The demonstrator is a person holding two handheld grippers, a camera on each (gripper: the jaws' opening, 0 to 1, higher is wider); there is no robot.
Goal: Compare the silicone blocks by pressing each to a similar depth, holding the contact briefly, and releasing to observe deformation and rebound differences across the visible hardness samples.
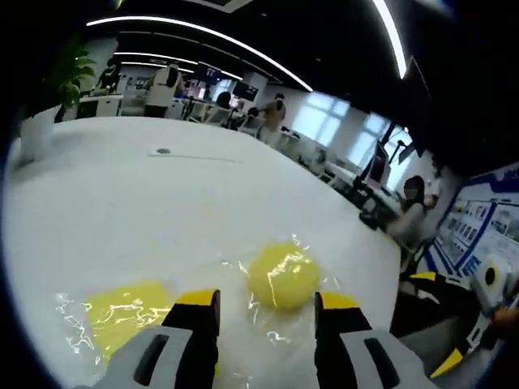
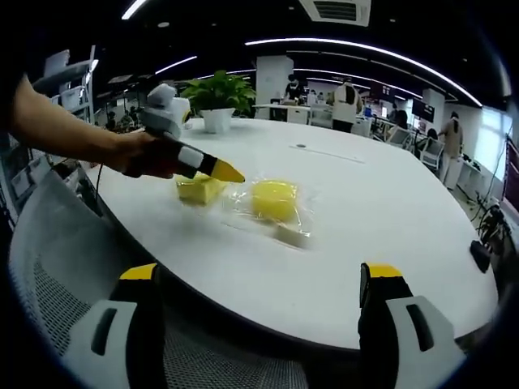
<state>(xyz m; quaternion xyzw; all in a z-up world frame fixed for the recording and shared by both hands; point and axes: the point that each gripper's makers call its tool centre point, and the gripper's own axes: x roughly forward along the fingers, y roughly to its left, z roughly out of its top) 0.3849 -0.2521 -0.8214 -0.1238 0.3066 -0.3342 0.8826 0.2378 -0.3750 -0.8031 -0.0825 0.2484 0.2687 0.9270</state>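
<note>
Right gripper view: white table (image 2: pixel 389 211) in open office, potted plant (image 2: pixel 217 96) at far edge; both grippers' fingers spread, empty.

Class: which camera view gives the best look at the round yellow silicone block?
The left gripper view: the round yellow block sits close, large, just ahead of the left gripper. The right gripper view shows it smaller and farther off, in clear wrap.
</note>
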